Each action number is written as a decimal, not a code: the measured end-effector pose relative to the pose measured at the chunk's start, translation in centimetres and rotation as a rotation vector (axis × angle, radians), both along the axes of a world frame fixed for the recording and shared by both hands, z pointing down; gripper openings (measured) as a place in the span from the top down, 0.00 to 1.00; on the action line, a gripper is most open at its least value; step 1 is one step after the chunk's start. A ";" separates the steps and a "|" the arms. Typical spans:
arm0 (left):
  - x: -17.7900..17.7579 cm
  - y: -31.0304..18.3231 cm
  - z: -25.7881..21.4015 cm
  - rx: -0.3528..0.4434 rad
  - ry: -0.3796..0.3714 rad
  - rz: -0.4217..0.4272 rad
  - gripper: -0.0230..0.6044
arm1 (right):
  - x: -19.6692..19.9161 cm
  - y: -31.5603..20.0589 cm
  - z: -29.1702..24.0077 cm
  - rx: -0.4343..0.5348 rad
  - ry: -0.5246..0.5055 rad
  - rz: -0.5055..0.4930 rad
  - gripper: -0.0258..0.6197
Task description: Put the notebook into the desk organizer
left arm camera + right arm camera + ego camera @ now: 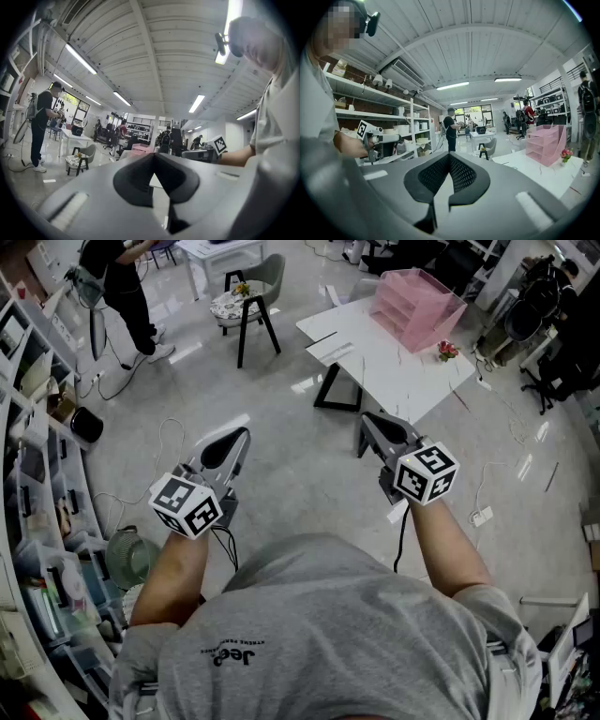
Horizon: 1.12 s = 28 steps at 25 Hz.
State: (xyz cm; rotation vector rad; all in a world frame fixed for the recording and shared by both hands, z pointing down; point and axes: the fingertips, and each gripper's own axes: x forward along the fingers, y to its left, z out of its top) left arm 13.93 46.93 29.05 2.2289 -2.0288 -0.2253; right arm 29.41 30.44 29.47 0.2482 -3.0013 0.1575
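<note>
Left hand-held gripper and right hand-held gripper, both pressed together, empty; pink desk organizer on counter; notebook unseen, presumably light, floppy: I'd pinch its spine.

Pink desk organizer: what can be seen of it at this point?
The desk organizer is a pale pink rack, plastic by the look of it, made of stacked open-fronted trays between solid side walls. It stands upright on the far part of the white table, well ahead of the person. The right gripper view shows its open tiers, which look empty as far as can be told. A pot of flowers sits beside it on the table, apart from it. Only the table touches it.
</note>
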 end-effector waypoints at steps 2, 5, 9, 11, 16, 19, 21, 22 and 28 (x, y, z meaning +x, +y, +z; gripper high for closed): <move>0.0 -0.1 -0.1 0.001 -0.002 -0.001 0.88 | 0.0 -0.1 0.0 0.001 0.000 -0.002 0.96; 0.2 -0.2 0.0 0.001 -0.004 0.001 0.88 | 0.1 -0.3 0.0 -0.001 -0.004 -0.001 0.96; 0.3 -0.4 0.1 -0.001 -0.004 0.001 0.88 | 0.0 -0.5 0.0 -0.002 -0.010 -0.003 0.96; 0.3 -0.5 0.1 -0.003 -0.005 0.001 0.88 | -0.1 -0.4 -0.1 -0.002 -0.018 -0.015 0.96; 0.5 -1.2 0.0 -0.010 -0.008 -0.005 0.88 | -0.6 0.1 -0.4 -0.010 -0.048 -0.095 0.77; 1.0 -1.8 -0.3 -0.010 -0.014 -0.010 0.88 | -0.9 -0.1 -0.4 -0.009 -0.051 -0.134 0.42; 1.6 -2.3 -0.4 -0.010 -0.019 -0.017 0.88 | -0.8 -0.8 -0.5 -0.005 -0.051 -0.135 0.33; 1.9 -2.5 -0.5 -0.011 -0.021 -0.022 0.88 | -0.6 -1.1 -0.5 -0.003 -0.050 -0.138 0.30; 3.4 -3.7 -1.0 -0.009 -0.033 -0.075 0.88 | 0.5 -2.8 -0.6 0.002 -0.036 -0.194 0.28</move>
